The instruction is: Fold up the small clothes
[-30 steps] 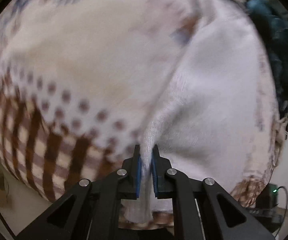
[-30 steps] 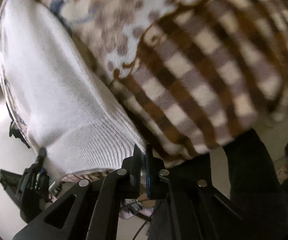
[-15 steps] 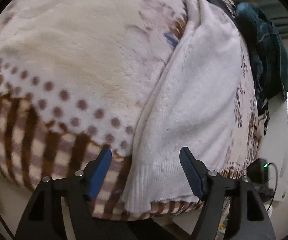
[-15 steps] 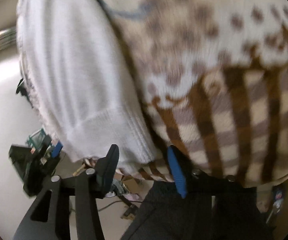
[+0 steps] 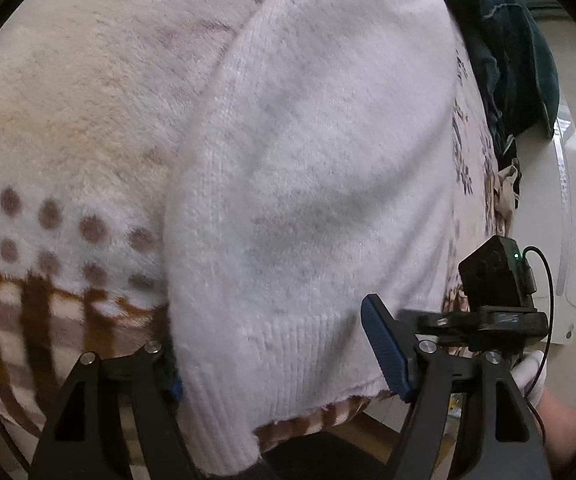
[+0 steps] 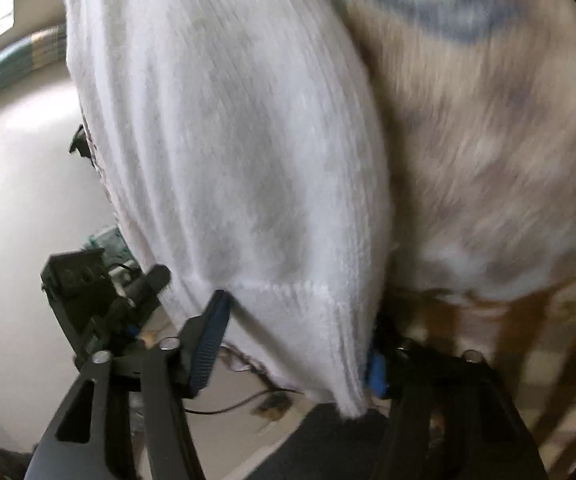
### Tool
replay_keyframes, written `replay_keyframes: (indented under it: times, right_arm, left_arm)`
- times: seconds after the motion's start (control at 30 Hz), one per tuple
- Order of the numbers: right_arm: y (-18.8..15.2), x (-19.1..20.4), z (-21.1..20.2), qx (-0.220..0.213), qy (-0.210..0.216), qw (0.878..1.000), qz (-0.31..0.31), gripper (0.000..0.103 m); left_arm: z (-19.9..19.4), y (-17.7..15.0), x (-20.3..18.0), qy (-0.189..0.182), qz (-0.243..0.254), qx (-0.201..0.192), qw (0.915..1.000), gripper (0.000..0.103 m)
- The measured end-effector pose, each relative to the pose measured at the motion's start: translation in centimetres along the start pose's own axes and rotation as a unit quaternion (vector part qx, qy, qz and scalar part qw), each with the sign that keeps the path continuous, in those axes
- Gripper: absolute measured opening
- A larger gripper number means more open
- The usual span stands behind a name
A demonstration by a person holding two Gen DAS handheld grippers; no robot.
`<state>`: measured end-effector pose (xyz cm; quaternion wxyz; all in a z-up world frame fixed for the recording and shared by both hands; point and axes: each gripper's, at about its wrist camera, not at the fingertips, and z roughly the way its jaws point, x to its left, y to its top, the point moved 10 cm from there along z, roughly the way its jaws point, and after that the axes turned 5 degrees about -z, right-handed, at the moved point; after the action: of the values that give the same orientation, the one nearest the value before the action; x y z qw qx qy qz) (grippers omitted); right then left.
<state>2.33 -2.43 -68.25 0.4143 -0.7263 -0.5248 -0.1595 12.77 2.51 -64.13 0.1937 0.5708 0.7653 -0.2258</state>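
Note:
A folded white knit garment lies on a patterned fleece blanket, its ribbed hem hanging over the near edge. My left gripper is open, its jaws standing wide on either side of the hem, with the left blue pad partly hidden behind the knit. The garment also shows in the right wrist view. My right gripper is open too, straddling the ribbed hem from the other side. The right gripper's body shows at the right of the left wrist view.
A dark teal garment pile lies at the far right of the blanket. The blanket has brown checks, dots and blue motifs. A pale floor with cables and a black device lies beyond the bed edge.
A second ago both grippers were shut on the garment's hem. They let go and opened, and both have since moved closer, the jaws now straddling the hem.

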Motion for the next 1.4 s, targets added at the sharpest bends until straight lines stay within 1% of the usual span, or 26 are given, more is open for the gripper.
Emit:
replay_keyframes:
  times: [0.03,0.07,0.1,0.23,0.3,0.37,0.47,0.57,0.63,0.7,0.77,0.83,0.87,0.9,0.93,0.97,1.0,1.03,1.07,1.13,1.17,1.2,1.23,1.27,1.33,1.4]
  right_arm:
    - [-0.1,0.5,0.5,0.002,0.006,1.0,0.01,0.035]
    - [0.6,1.0,1.1,0.002,0.009,1.0,0.019,0.023]
    - [0.7,1.5,1.4,-0.001,0.02,0.999,0.028,0.021]
    - [0.3,3.6,1.0,-0.004,0.03,0.999,0.028,0.015]
    - [0.1,5.8,0.9,-0.008,0.042,0.999,0.029,0.015]
    - [0.3,7.9,-0.8,-0.017,0.053,0.998,0.026,0.014]
    - [1.9,13.6,-3.3,-0.045,0.065,0.997,0.008,0.014]
    - [5.7,18.1,-7.5,-0.079,0.072,0.994,-0.01,0.014]
    - [9.7,22.4,-9.1,-0.104,0.077,0.991,-0.029,0.014]
    - [14.4,26.0,-11.1,-0.131,0.069,0.987,-0.058,0.014]
    - [19.1,28.5,-13.1,-0.156,0.054,0.983,-0.08,0.014]
    - [25.0,30.5,-15.1,-0.181,0.037,0.978,-0.092,0.014]
    - [27.8,32.2,-15.0,-0.19,0.033,0.977,-0.094,0.015]
    - [31.1,32.9,-15.6,-0.201,0.021,0.975,-0.094,0.016]
    - [34.8,33.0,-16.1,-0.218,-0.003,0.972,-0.092,0.02]
    - [38.4,32.5,-16.3,-0.23,-0.019,0.969,-0.087,0.028]
    - [40.9,31.1,-17.6,-0.23,-0.016,0.969,-0.088,0.036]
    - [42.2,31.0,-18.2,-0.23,-0.004,0.969,-0.092,0.058]
    - [43.8,32.3,-18.7,-0.242,0.014,0.966,-0.092,0.068]
    - [44.5,32.3,-19.9,-0.251,0.055,0.962,-0.092,0.07]
    - [44.1,32.4,-20.6,-0.251,0.074,0.961,-0.093,0.072]
    - [44.0,32.4,-21.1,-0.257,0.078,0.959,-0.092,0.073]
    - [43.6,31.2,-21.7,-0.26,0.065,0.959,-0.094,0.074]
    - [42.1,28.7,-23.4,-0.259,0.041,0.96,-0.096,0.074]
    - [41.7,24.7,-24.6,-0.251,-0.026,0.963,-0.095,0.074]
    - [39.8,19.1,-25.0,-0.226,-0.05,0.969,-0.089,0.074]
  left_arm:
    - [-0.2,0.0,0.0,-0.002,-0.006,-0.005,1.0,0.048]
    - [-0.3,0.0,0.1,0.002,-0.013,-0.007,0.9999,0.029]
    - [-0.5,-0.1,0.4,0.003,-0.023,-0.006,0.9997,0.012]
    - [-2.5,-0.2,-0.3,-0.03,-0.047,-0.021,0.9982,0.012]
    - [-4.1,0.1,-1.3,-0.061,-0.068,-0.024,0.9956,0.012]
    - [-5.7,0.9,-2.5,-0.092,-0.083,-0.032,0.9918,0.012]
    - [-8.8,4.7,-5.7,-0.144,-0.093,-0.058,0.9835,0.012]
    - [-10.6,10.2,-9.2,-0.187,-0.087,-0.084,0.9749,0.012]
    - [-11.6,15.0,-11.2,-0.208,-0.081,-0.103,0.9693,0.012]
    - [-12.1,20.5,-12.7,-0.207,-0.063,-0.124,0.9684,0.012]
    - [-11.3,24.9,-14.0,-0.211,-0.055,-0.13,0.9673,0.013]
    - [-9.6,29.9,-14.9,-0.205,-0.064,-0.129,0.9681,0.022]
    - [-8.6,32.4,-15.1,-0.214,-0.08,-0.126,0.9655,0.027]
    - [-8.0,34.6,-15.1,-0.221,-0.093,-0.123,0.9629,0.038]
    - [-7.9,37.2,-14.8,-0.229,-0.109,-0.131,0.9584,0.053]
    - [-8.1,38.0,-14.3,-0.235,-0.113,-0.141,0.9552,0.058]
    - [-8.8,38.8,-13.8,-0.238,-0.118,-0.154,0.9516,0.059]
    - [-9.6,39.8,-13.3,-0.24,-0.121,-0.171,0.9479,0.059]
    - [-10.1,40.1,-13.0,-0.232,-0.116,-0.179,0.9491,0.059]
    - [-10.8,39.9,-12.0,-0.185,-0.094,-0.198,0.9578,0.066]
    - [-10.6,39.5,-11.7,-0.154,-0.08,-0.201,0.964,0.067]
    - [-10.1,39.0,-11.5,-0.122,-0.066,-0.199,0.97,0.067]
    - [-9.3,38.5,-11.5,-0.096,-0.048,-0.189,0.976,0.067]
    - [-7.9,38.0,-11.7,-0.065,-0.025,-0.17,0.9829,0.067]
    - [-5.1,37.3,-12.7,-0.018,0.028,-0.136,0.9901,0.067]
    - [-2.5,37.0,-13.5,0.041,0.078,-0.116,0.9894,0.064]
